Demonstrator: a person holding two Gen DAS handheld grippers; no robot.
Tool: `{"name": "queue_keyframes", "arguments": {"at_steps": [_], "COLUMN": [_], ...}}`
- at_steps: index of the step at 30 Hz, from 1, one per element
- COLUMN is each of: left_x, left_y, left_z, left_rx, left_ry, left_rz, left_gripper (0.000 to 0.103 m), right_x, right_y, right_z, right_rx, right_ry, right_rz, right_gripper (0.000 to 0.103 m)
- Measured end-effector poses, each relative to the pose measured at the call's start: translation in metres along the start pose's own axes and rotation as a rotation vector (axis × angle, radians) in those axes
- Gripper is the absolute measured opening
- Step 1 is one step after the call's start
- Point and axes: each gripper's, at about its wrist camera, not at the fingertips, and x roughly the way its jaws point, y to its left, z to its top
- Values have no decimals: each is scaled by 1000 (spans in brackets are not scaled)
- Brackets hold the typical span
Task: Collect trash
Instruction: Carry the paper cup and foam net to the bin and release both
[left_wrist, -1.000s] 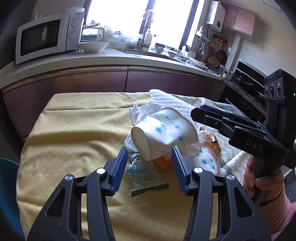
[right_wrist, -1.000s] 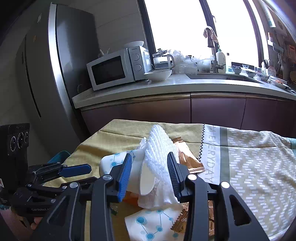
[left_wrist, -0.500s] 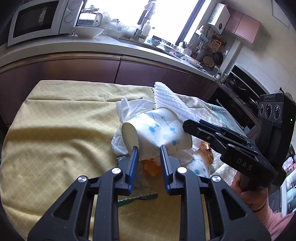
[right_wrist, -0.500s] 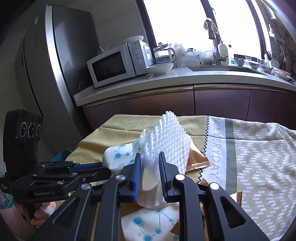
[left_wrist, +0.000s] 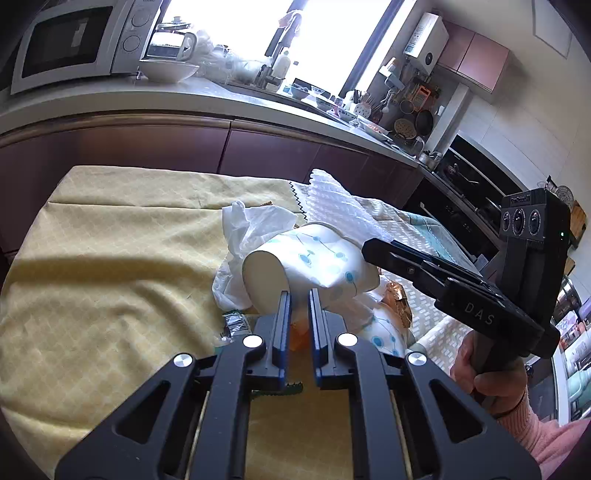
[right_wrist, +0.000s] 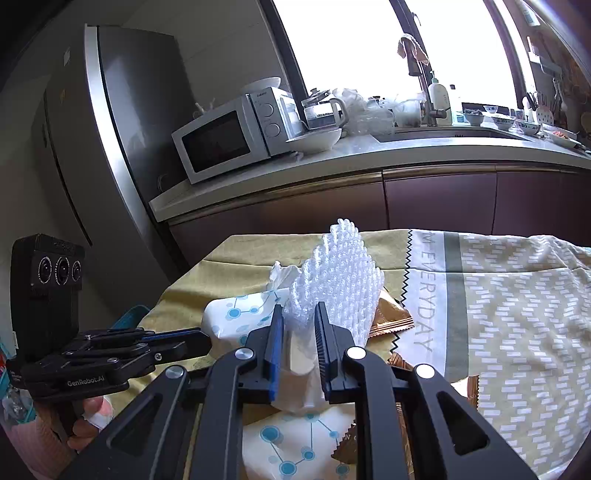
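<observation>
in the left wrist view the left gripper (left_wrist: 299, 295) sits low in the centre of the frame, and its blue-padded jaws, wide apart a second ago, now stand nearly together and are closing; between them is the lower edge of the paper cup (left_wrist: 310, 266), though whether the pads press on it cannot be told. the cup, white with blue dots, lies on its side in the middle of the frame on the yellow tablecloth (left_wrist: 110, 277), its flat bottom facing the camera as before. a crumpled white tissue (left_wrist: 255, 225) lies just behind it, an orange scrap (left_wrist: 299, 334) shows below the cup between the fingers, and a silvery wrapper (left_wrist: 234, 325) lies left of the fingers, more hidden than earlier.

in the right wrist view the right gripper (right_wrist: 298, 314), low centre, has also narrowed from a wide spread and is closing, its pads pinching the white foam net (right_wrist: 340, 284), which stands upright above the jaws in mid frame. a brown wrapper (right_wrist: 389, 325) lies to the right of the net on the cloth. a second patterned cup (right_wrist: 295, 454) lies at the bottom edge. the microwave (right_wrist: 229, 136) stands on the counter in the upper left.
</observation>
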Motion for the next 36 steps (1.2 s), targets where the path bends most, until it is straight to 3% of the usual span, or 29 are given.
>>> {"name": "queue_keyframes", "arguments": {"at_steps": [11,19,27,36], "left_x": [-29,-69,-121,-179], "left_y": [-15,-5,18,67], "left_z": [-6,-13,-27,-55], "left_rx": [47,34,0,-98], "left_ry": [-57,-113,-174,-214], "left_rz": [23,40,91,216], "left_gripper": [2,1,1,1], "right_x": [-16,-31,-34,-13], "right_y": [8,26,61,116], "right_z": [5,12,13,4], "right_rx": [-27,-64,-129,-220], "right_ry": [-46,-86,-86,-32], "right_rz": [2,25,106,238], "right_gripper": [11,11,11,11]}}
